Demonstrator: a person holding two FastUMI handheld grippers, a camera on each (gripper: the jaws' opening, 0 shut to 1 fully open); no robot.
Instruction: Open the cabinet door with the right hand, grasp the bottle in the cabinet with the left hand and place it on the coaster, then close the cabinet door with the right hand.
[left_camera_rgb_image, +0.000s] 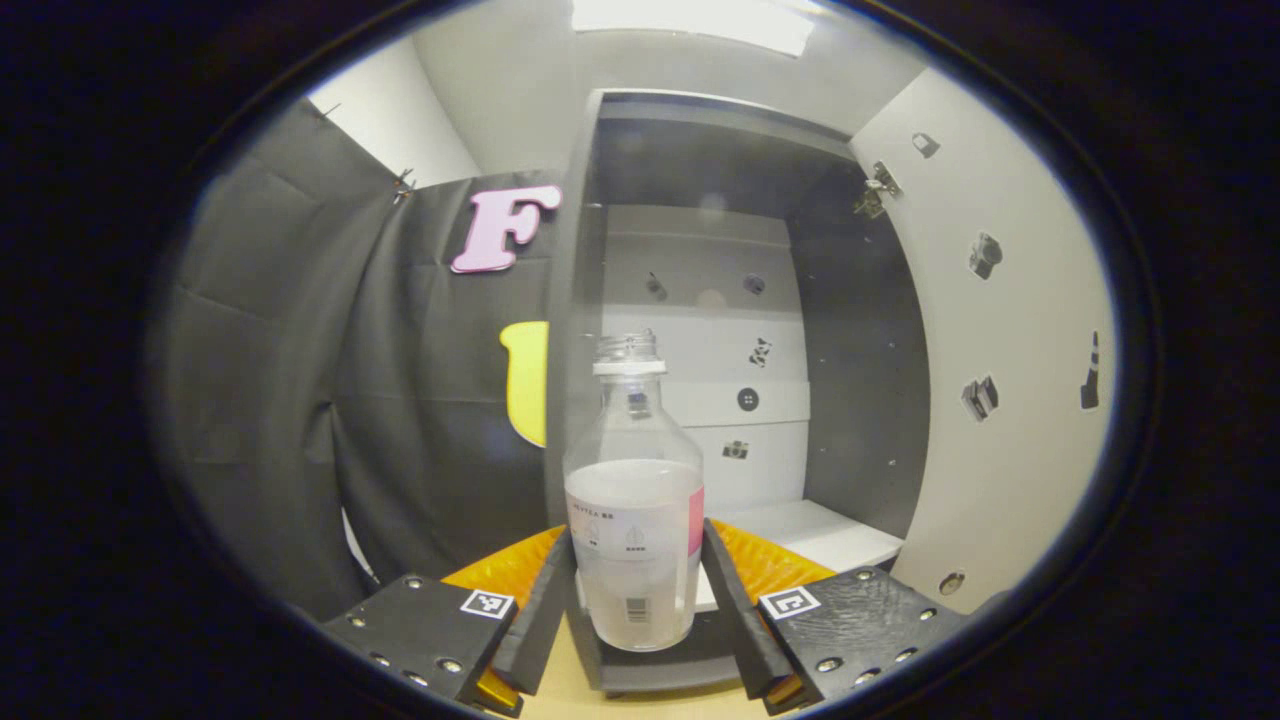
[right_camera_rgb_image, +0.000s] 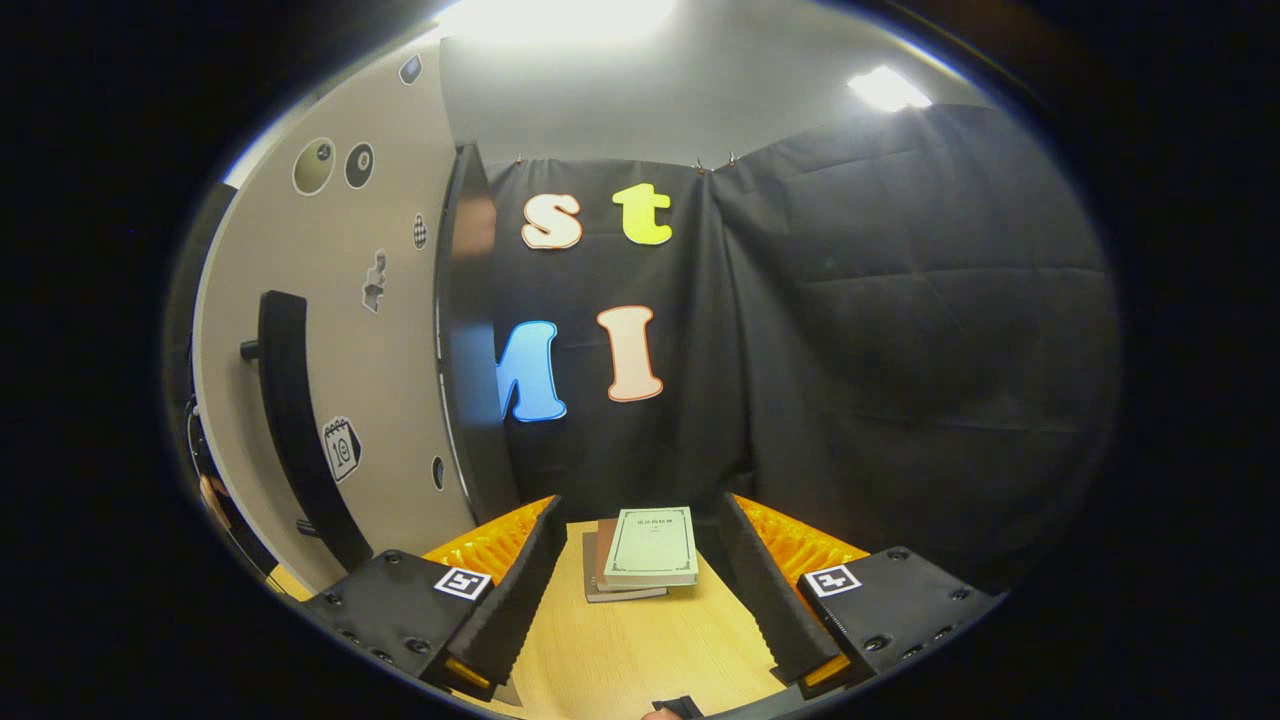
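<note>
**Here, the bottle sits between the left fingers at the open cabinet**

Here the left gripper (left_camera_rgb_image: 634, 610) has its two fingers on either side of the bottle (left_camera_rgb_image: 634, 510), and the inner faces look to lie against the bottle's lower sides; whether both press on it I cannot tell for certain. The bottle stands upright, clear, with a pale label around its lower half and no cap on its threaded neck. Its base is at the front edge of the cabinet (left_camera_rgb_image: 860, 400), just above the dark bottom ledge. Beyond it, the left gripper view looks into the cabinet: dark side walls, a white back panel with small stickers, a white shelf floor low on the right. The cabinet door (left_camera_rgb_image: 1010, 380) is swung wide at the right of that view, its pale inner face carrying stickers and a hinge near the top.

The right gripper (right_camera_rgb_image: 635, 590) has its fingers apart with nothing between them. The right gripper view gives the door's other side (right_camera_rgb_image: 330, 330): a pale face with stickers and a long dark handle (right_camera_rgb_image: 300, 430), the door's dark edge beside the booth's black cloth. Ahead of these fingers lies a wooden table (right_camera_rgb_image: 620, 650) with a small stack of books (right_camera_rgb_image: 640, 550) on it, the top one pale green.
</note>
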